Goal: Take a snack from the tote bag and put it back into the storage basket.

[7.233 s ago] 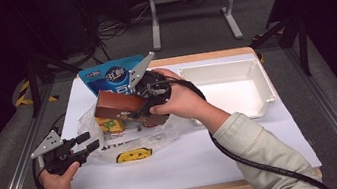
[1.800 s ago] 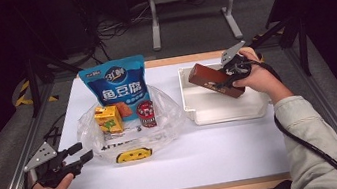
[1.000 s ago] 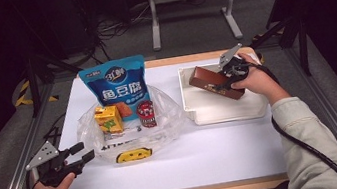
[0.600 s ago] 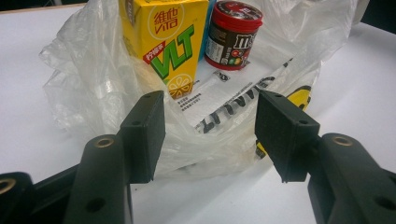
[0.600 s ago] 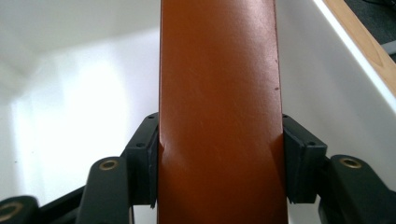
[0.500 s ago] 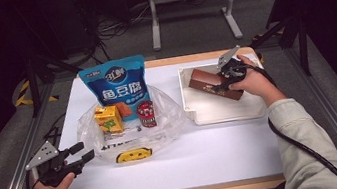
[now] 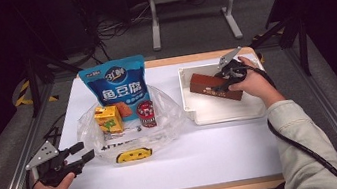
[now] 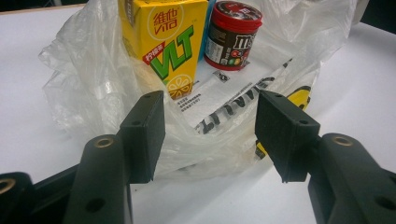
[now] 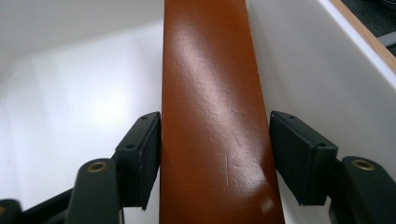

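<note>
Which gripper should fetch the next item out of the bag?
Left, probably. The left gripper is open right at the plastic bag, facing the yellow drink carton. The right gripper straddles the brown box in the white tray, jaws just opening.

High view overlooks the table [image 7: 178,174] from above; gripper views sit close (both inside it).

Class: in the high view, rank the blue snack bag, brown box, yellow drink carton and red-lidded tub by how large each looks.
1. blue snack bag
2. brown box, partly hidden by the right gripper
3. yellow drink carton
4. red-lidded tub, close to the carton in size
</note>
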### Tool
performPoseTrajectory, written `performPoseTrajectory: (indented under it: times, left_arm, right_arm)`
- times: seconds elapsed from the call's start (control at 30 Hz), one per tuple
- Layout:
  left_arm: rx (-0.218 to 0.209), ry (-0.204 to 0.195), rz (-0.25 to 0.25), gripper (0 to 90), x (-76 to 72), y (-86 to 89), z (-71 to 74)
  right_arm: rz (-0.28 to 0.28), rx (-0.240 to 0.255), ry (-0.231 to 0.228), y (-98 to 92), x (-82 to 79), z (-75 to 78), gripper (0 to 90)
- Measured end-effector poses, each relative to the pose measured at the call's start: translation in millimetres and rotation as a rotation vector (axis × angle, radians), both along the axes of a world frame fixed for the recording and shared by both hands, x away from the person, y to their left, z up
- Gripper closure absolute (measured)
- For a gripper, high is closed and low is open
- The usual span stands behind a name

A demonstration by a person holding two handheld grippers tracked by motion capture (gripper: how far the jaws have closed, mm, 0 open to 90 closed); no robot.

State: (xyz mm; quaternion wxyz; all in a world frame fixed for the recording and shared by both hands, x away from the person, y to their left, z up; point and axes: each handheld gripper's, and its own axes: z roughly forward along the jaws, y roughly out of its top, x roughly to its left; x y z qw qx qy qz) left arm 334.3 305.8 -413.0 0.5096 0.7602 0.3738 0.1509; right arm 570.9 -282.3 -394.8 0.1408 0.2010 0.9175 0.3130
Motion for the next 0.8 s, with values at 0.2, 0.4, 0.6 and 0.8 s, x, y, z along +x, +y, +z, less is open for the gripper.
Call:
performPoseTrajectory:
  times: [0.2, 0.4, 0.6, 0.8]
  left_arm:
    - [-0.001, -0.002, -0.004, 43.5, 2.1, -1.5, 0.2]
    - [0.003, -0.008, -0.017, 43.6, 7.0, -5.2, 1.0]
    - [0.014, -0.034, -0.03, 43.8, 10.5, -11.2, 3.4]
    - [0.013, -0.037, -0.05, 43.8, 16.4, -16.8, 4.3]
  right_arm:
    - [0.0, 0.044, -0.027, -2.6, -5.1, 9.2, 36.2]
    - [-0.012, 0.094, -0.061, -8.0, -17.0, 21.1, 38.3]
    - [-0.009, 0.112, -0.084, -8.0, -33.7, 29.4, 42.4]
    - [-0.039, 0.13, -0.063, -10.0, -49.2, 34.2, 54.5]
